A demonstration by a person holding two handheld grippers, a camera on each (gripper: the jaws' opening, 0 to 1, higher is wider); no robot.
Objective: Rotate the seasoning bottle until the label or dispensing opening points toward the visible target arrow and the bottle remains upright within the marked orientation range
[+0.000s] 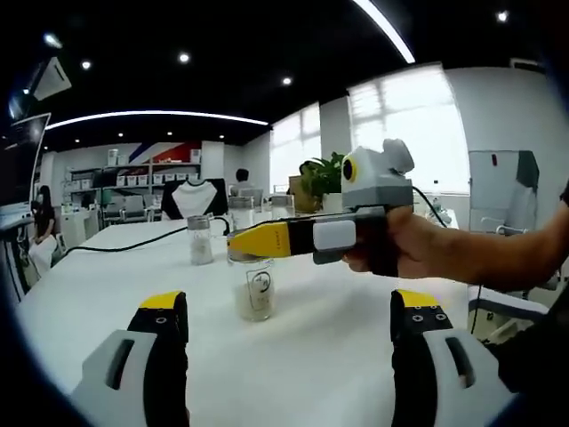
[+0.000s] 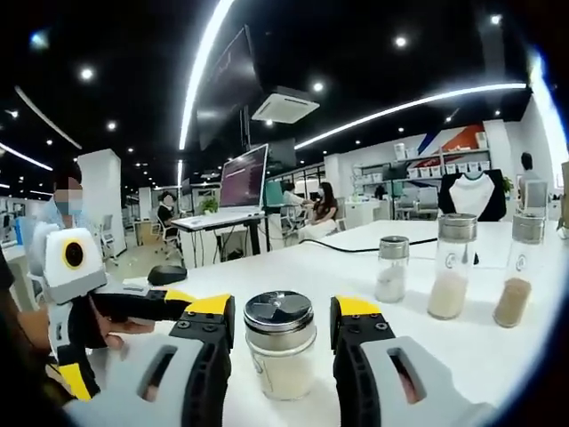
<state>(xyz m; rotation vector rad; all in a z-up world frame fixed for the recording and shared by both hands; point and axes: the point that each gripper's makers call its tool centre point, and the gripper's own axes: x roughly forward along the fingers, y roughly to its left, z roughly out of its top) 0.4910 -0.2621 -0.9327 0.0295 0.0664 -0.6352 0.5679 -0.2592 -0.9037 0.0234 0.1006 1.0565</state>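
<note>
right gripper view: right tongs (image 2: 282, 334) level, astride seasoning bottle (image 2: 281, 344)

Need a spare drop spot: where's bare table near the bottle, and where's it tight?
Free: bare white table between the left gripper and the seasoning bottle; also the tabletop between that bottle and the short shaker. Crowded: the row of shaker and two tall bottles, and around the right gripper flanking the bottle.

Three other shakers stand on the white tabletop (image 2: 293, 267) at about two o'clock: a short one with white grains (image 2: 392, 269), a taller one with pale powder (image 2: 452, 265) and one with brown powder (image 2: 519, 270). A black cable (image 2: 373, 248) runs behind them. At ten o'clock a monitor (image 2: 244, 176) stands on a desk beyond the tabletop.
</note>
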